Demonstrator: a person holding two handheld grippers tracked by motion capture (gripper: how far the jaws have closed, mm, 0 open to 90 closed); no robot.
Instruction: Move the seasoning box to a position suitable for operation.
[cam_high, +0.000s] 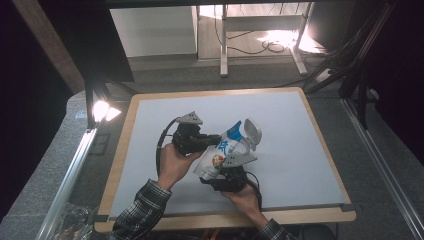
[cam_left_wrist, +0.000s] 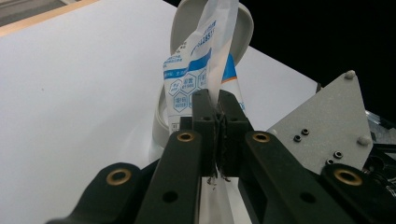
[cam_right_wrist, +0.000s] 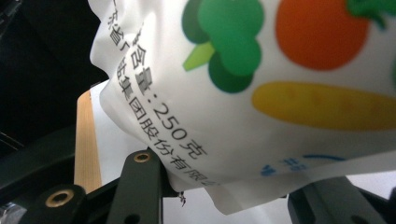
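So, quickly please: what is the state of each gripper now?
Left gripper: closed, pinching the thin edge of the bag.
Right gripper: closed on the bag's bulky lower part.

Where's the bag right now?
In the high view the bag is near the middle of the white table, gripped between the left gripper and right gripper, its top end beside a grey scoop.

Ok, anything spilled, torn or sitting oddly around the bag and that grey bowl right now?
Nothing spilled or torn. The bag hangs tilted between both grippers, its top over the grey bowl, which rests tipped on its side. The left gripper pinches only the bag's thin edge.
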